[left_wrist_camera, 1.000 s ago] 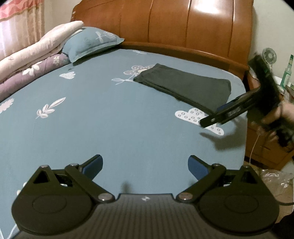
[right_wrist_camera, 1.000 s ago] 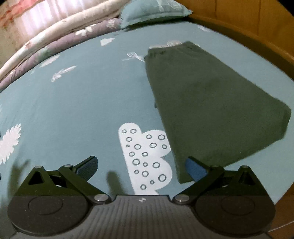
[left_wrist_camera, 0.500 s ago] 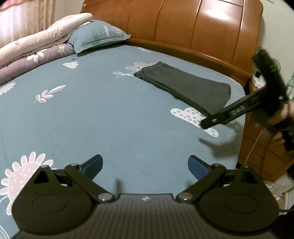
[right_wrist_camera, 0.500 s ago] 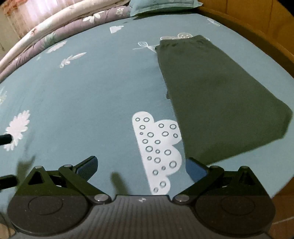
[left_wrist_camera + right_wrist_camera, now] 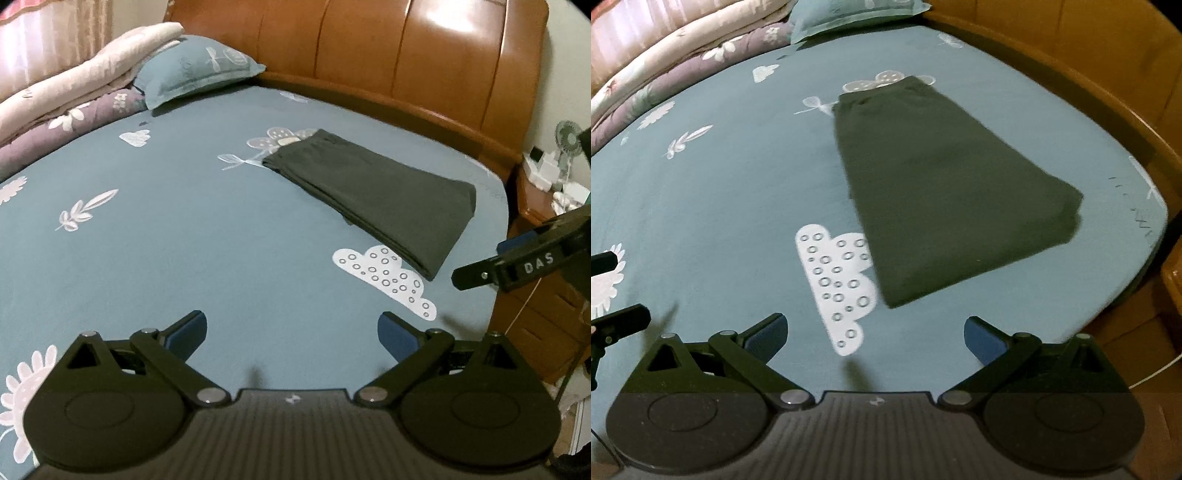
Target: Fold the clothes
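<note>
We see the folded dark-green cloth garment [image 5: 938, 192] running lengthwise from the right gripper's [image 5: 873, 332] upper centre toward upper left, nearer it than the left gripper [image 5: 291, 328]; both hang spread wide and empty.

Wide bed [image 5: 221, 236] under a smooth teal fitted sheet printed with white leaves, daisies and dotted clouds, backed by a curved, glossy brown wooden headboard [image 5: 424, 62]. Flat on the sheet near the headboard corner: dark green garment folded into a long tapered rectangle [image 5: 373, 195], narrow end over a white flower print, wide end just beside a dotted cloud print [image 5: 384, 273]. At the head, a teal patterned pillow [image 5: 199, 70], leaning against a stack of rolled quilts, cream over mauve floral [image 5: 70, 99], along the far side. Same garment [image 5: 945, 184] clear of the sheet's edge in the right wrist view
</note>
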A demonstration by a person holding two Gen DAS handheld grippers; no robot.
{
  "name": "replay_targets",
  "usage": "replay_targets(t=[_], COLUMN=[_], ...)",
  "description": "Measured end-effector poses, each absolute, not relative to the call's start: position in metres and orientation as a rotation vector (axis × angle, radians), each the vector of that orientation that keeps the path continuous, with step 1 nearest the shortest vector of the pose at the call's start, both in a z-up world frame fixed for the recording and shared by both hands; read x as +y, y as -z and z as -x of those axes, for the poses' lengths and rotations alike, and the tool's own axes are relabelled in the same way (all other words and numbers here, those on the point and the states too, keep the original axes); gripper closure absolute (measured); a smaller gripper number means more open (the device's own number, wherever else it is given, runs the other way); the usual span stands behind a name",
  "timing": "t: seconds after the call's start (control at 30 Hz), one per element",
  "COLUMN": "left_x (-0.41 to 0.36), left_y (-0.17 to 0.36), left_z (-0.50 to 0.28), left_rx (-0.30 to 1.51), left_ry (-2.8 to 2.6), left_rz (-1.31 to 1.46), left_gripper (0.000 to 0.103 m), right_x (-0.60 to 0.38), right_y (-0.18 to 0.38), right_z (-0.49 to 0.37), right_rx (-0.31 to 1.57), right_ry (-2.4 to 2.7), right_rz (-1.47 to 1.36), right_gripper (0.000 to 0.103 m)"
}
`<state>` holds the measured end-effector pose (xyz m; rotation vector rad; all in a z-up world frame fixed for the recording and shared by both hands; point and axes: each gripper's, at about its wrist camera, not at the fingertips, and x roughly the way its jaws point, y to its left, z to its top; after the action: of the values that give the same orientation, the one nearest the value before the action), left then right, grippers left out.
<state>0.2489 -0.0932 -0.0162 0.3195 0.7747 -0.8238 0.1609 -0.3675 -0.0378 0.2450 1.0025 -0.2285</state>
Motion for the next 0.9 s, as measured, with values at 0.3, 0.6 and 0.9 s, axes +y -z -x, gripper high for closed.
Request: replay_targets(t=[0.3,0.6,0.9], left_x=[-0.149,-0.196,-0.229], left_y=[0.008,-0.003,-0.012], left_z=[-0.238,-0.229,-0.230], left_rx=[0.808,0.805,0.861], left_ry=[0.847,0.898,0.905], left_rz=[-0.334,-0.366,-0.374], left_gripper=[0.004,0.004,0.004], right_x=[-0.395,-0.416,-0.431], right_y=[0.044,0.035,0.036], right_z=[-0.152,-0.139,-0.132], right_rx=[0.990,0.923,0.901], right_ry=[0.206,0.249,0.284], right_rz=[-0.255,-0.239,-0.278], right_gripper=[0.000,0.000,0.000])
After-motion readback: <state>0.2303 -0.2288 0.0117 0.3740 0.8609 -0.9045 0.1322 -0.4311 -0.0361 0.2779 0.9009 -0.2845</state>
